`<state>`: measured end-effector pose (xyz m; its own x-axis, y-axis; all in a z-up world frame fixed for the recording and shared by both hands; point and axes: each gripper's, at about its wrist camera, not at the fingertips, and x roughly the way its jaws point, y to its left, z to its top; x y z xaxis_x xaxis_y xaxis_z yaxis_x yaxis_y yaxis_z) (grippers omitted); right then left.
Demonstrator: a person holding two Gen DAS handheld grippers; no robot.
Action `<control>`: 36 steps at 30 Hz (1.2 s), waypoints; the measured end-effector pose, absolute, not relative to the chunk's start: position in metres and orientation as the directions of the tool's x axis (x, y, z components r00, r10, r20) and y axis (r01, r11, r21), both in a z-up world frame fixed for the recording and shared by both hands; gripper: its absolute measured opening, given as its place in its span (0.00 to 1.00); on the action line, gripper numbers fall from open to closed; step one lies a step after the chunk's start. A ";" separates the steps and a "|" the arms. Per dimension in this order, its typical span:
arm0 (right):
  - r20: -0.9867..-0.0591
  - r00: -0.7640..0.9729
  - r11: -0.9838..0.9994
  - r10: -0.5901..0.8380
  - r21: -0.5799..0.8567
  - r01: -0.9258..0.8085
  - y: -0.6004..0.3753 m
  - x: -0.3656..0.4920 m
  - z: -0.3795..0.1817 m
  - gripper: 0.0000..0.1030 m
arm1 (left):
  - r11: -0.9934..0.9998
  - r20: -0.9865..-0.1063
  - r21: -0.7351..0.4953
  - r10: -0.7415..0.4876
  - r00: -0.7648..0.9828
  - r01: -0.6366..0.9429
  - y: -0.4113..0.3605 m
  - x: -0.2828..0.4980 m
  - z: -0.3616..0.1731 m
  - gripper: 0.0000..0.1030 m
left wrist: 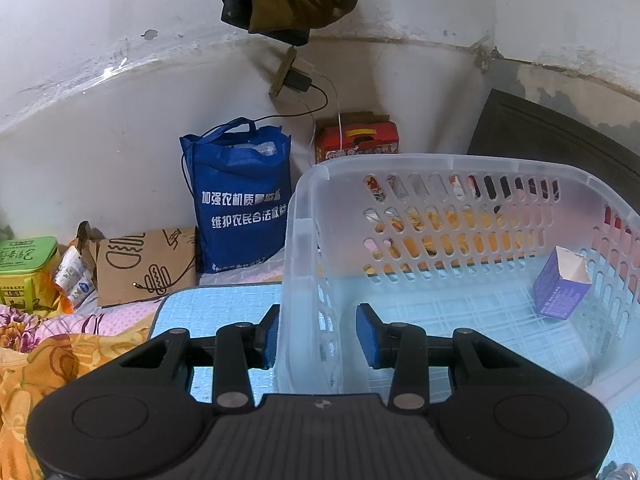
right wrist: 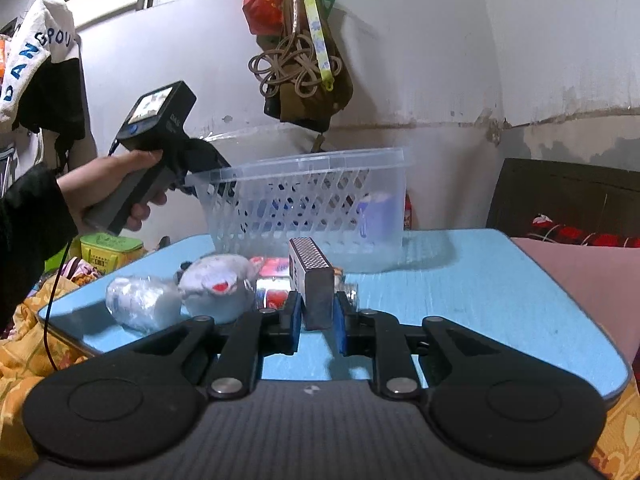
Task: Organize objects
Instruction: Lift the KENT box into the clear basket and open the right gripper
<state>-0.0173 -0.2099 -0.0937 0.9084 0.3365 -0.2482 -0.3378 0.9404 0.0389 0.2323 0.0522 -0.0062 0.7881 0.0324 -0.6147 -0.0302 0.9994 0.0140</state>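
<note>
The left gripper (left wrist: 316, 334) is shown astride the near left wall of the translucent basket (left wrist: 440, 162), one blue pad outside and one inside. The fingers (left wrist: 366, 332) appear closed on that wall, though contact on the inner side cannot be confirmed; the basket is judged to be steadied this way for loading. A small purple carton (left wrist: 562, 288) is seen already inside, against the basket's right wall.

On the blue bench (right wrist: 460, 280), near its left edge, a clear wrapped bundle (right wrist: 142, 302) and a white plush toy (right wrist: 216, 286) are laid side by side, with a red-and-white packet (right wrist: 274, 280) just beside them; these are judged still to be sorted.

Towards the bench's near edge, the matchbox (right wrist: 316, 284) is held on end between the fingers (right wrist: 342, 324) of the right gripper (right wrist: 317, 322), which are clenched on its lower sides. A lift into the basket behind is judged to be the step in hand.
</note>
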 end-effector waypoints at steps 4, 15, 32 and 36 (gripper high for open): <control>-0.239 0.914 0.944 0.327 0.030 -0.330 -0.209 -0.015 -0.087 0.19 | 1.000 -0.614 0.011 0.028 0.788 -0.027 0.052 0.231 -0.006 0.42; -0.085 0.946 0.949 0.313 -0.003 -0.314 -0.212 0.020 -0.011 0.19 | 1.000 -0.627 -0.009 -0.003 0.779 -0.003 0.053 0.233 -0.007 0.42; -0.293 0.910 0.953 0.293 0.019 -0.301 -0.190 0.162 -0.003 0.20 | 1.000 -0.645 -0.010 -0.006 0.765 0.000 0.053 0.238 -0.005 0.42; -0.290 0.921 0.964 0.260 0.027 -0.263 -0.198 0.164 -0.007 0.91 | 1.000 -0.646 -0.004 0.000 0.764 -0.004 0.052 0.239 -0.004 0.42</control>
